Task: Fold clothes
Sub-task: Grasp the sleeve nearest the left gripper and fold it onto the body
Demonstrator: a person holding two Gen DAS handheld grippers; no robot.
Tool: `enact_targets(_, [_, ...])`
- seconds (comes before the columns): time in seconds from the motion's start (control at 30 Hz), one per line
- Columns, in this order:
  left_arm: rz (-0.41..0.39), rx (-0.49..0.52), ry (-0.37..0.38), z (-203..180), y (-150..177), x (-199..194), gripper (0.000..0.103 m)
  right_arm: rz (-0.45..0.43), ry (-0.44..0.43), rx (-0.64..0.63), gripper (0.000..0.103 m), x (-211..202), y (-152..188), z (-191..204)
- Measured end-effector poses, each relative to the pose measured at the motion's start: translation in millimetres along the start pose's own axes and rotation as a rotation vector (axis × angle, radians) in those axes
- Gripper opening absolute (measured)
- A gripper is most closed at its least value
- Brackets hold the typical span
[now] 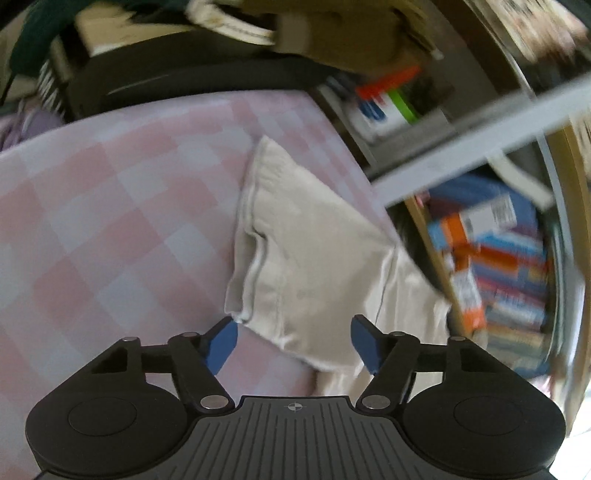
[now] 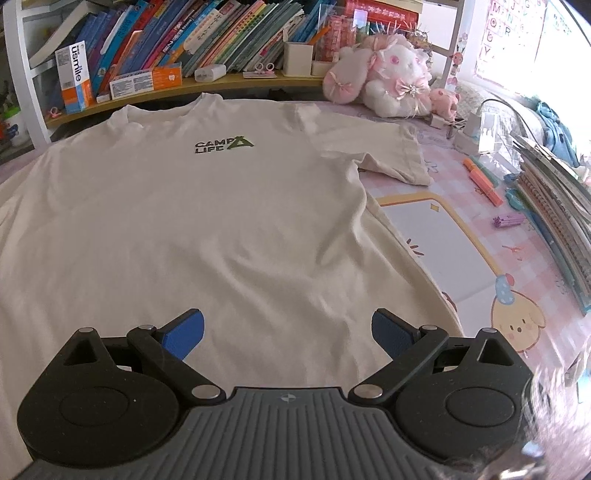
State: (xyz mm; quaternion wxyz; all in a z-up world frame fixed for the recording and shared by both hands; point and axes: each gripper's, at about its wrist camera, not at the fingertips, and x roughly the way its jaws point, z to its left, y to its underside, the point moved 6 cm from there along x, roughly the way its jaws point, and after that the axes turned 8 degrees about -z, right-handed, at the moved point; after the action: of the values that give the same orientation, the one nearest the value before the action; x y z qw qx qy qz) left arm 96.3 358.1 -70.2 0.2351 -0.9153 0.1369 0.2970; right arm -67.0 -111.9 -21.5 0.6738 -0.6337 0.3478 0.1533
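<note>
cream t-shirt (image 2: 192, 221) lies spread flat, print up, on the pink checked table (image 2: 535, 280), collar toward the bookshelf (image 2: 184, 33). soft, light, floppy cloth, likely to sag and wrinkle; best pinched at a sleeve (image 1: 295, 236) hem or shoulder seam. left gripper (image 1: 293, 341) jaws wide open, empty, at the sleeve edge; right gripper (image 2: 288, 334) also wide open, empty, over the lower body.

**Open cloth in front, clutter at the edges**

Bare checked tablecloth (image 1: 110, 206) is lying open left of the T-shirt (image 2: 207, 221); plush toys (image 2: 388, 77), a bookshelf (image 2: 184, 37), stacked notebooks (image 2: 554, 192) and markers (image 2: 484, 181) are crowding the far and right sides
</note>
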Motion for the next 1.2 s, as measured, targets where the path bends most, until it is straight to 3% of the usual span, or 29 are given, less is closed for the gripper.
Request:
enact_targets(0.2, [-0.021,-0.101,-0.002,4.1,-7.1,6.8,0.067,-0.002,0.002,0.007,0.098,0.8,-1.4,-2.2])
enact_targets(0.3, [-0.042,-0.162,-0.014,11.8,-6.0,4.3,0.057,0.0,0.0,0.009,0.098,1.5,-0.7,-3.2])
enact_targets(0.5, [-0.09,-0.253,-0.027,19.5,-5.3,3.3,0.053,0.005,0.006,0.013,0.098,4.1,-0.4,-6.7])
enact_targets(0.57, [-0.091,-0.239,-0.05,19.6,-5.3,5.5,0.035,0.003,0.009,0.011,0.098,4.9,-1.2,-8.2])
enact_targets(0.63, [-0.07,-0.231,-0.075,23.8,-3.2,10.5,0.007,-0.002,0.01,0.007,0.098,5.4,-1.5,-9.9])
enact_targets(0.83, [-0.118,-0.253,-0.083,25.2,-1.4,9.2,0.005,-0.01,-0.009,-0.038,0.098,10.1,-3.3,-18.7])
enact_targets(0.97, [-0.168,-0.151,-0.084,-0.9,0.0,4.5,0.005,-0.008,-0.043,-0.061,0.098,21.7,-9.9,-27.2])
enact_targets(1.2, [-0.123,0.315,-0.008,-97.0,39.7,7.7,0.005,0.005,-0.135,-0.093,0.098,45.4,-18.8,-36.3])
